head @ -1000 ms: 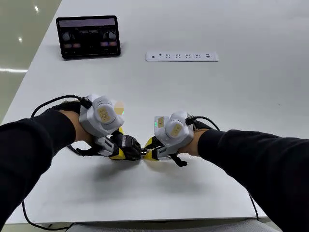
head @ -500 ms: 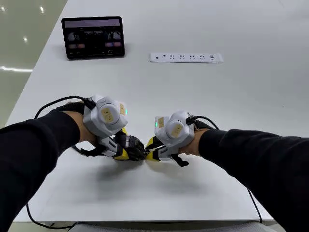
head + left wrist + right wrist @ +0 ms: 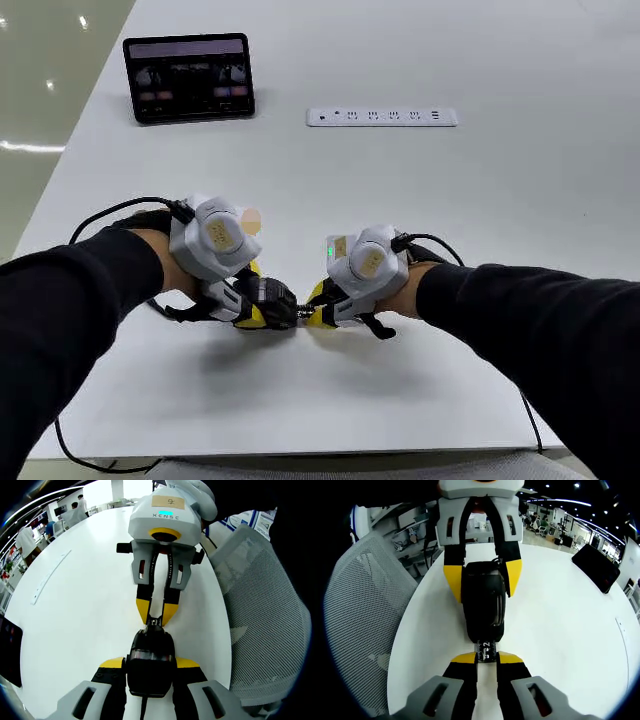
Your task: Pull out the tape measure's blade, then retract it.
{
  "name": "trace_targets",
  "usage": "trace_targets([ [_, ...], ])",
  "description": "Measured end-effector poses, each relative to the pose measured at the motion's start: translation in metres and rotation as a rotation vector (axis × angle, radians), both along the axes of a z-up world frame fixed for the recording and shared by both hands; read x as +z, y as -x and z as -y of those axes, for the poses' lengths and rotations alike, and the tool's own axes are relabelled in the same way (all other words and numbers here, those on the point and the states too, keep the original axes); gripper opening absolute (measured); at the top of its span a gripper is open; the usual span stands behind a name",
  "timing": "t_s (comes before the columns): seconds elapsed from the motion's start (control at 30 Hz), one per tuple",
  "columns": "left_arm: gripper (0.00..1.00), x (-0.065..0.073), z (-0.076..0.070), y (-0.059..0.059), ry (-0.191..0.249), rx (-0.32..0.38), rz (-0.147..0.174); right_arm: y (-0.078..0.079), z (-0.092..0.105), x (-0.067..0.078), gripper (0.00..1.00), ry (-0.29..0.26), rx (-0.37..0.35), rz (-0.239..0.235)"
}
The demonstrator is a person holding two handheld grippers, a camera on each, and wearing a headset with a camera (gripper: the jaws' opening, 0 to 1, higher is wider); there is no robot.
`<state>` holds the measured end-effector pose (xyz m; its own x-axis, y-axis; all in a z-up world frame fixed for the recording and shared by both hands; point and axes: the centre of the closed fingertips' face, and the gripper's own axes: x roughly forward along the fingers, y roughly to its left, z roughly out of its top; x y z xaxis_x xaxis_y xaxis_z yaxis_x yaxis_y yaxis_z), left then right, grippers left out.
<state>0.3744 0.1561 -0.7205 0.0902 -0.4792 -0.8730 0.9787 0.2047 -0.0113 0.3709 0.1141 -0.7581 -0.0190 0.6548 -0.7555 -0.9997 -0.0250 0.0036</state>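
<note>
A black tape measure [image 3: 268, 302] rests low over the white table [image 3: 420, 190], near its front edge. My left gripper [image 3: 252, 308] is shut on the tape measure's body [image 3: 150, 660], yellow tips on both sides. My right gripper [image 3: 318, 312] faces it and is shut on the blade's end [image 3: 485, 652], where a short piece with printed numbers shows. In the right gripper view the tape measure [image 3: 483, 605] sits between the left gripper's yellow fingers [image 3: 453, 580]. In the left gripper view the right gripper [image 3: 155, 614] pinches the blade tip at the case mouth.
A dark tablet [image 3: 188, 76] stands at the back left and a white power strip [image 3: 382, 117] lies at the back middle. Cables [image 3: 110, 212] trail from both grippers. A grey mesh chair [image 3: 260, 620] stands beside the table's edge.
The right gripper has drawn slightly to the right, so a short bit of blade shows between the grippers. The left gripper holds the case in place.
</note>
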Motion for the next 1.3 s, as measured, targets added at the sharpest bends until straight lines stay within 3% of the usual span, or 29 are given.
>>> trace_targets([
  [0.53, 0.31, 0.001, 0.0, 0.0, 0.022, 0.016, 0.006, -0.001, 0.005, -0.001, 0.1, 0.02, -0.028, -0.013],
  [0.7, 0.31, 0.001, 0.001, 0.001, 0.028, 0.018, 0.009, 0.0, 0.002, -0.001, 0.12, 0.051, 0.004, 0.012],
  [0.97, 0.32, 0.001, 0.001, 0.001, 0.027, 0.021, 0.008, 0.0, -0.008, -0.004, 0.13, 0.033, -0.003, 0.01],
  [1.3, 0.31, 0.002, 0.0, 0.001, 0.019, 0.017, 0.01, 0.0, -0.005, -0.003, 0.1, 0.03, 0.001, -0.005],
])
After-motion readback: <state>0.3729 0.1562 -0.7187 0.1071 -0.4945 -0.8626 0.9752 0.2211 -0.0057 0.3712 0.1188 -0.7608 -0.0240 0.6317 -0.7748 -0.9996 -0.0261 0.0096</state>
